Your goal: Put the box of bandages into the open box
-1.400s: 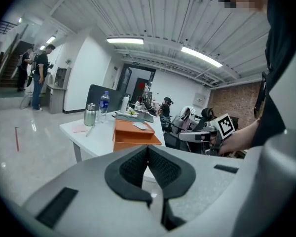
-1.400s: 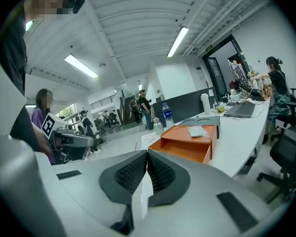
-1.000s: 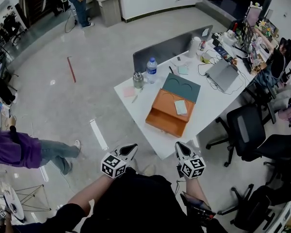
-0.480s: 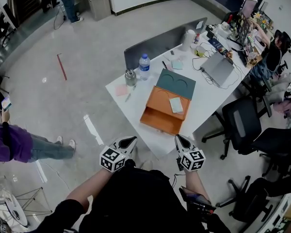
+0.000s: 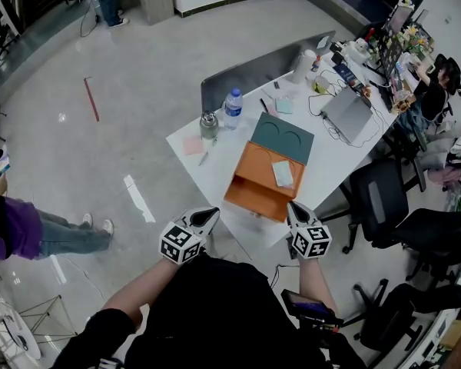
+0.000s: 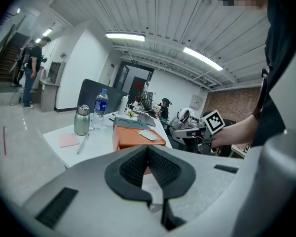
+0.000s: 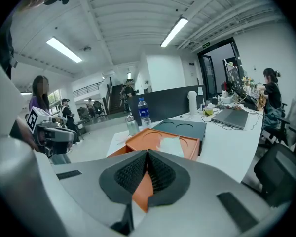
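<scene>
An orange open box (image 5: 253,191) stands on the white table (image 5: 323,167), with its dark green lid (image 5: 283,137) lying just behind it. A pale box of bandages (image 5: 282,173) rests on the orange box's top tray. Both grippers hover off the table's near edge, shut and empty. My left gripper (image 5: 210,213) is left of the corner; my right gripper (image 5: 293,206) is close to the orange box's front right. The left gripper view shows the orange box (image 6: 130,132) beyond shut jaws. The right gripper view shows the orange box (image 7: 148,138) and bandage box (image 7: 170,145) just ahead.
On the table's left part stand a water bottle (image 5: 233,108) and a metal flask (image 5: 208,125), with a pink note (image 5: 193,145) nearby. A laptop (image 5: 346,114) and clutter lie at the far right. Office chairs (image 5: 384,198) crowd the right side. A person in purple (image 5: 15,229) stands at left.
Both grippers have come a little nearer the table, the right one now close to the orange box's front. Both stayed shut. The bandage box has not moved.
</scene>
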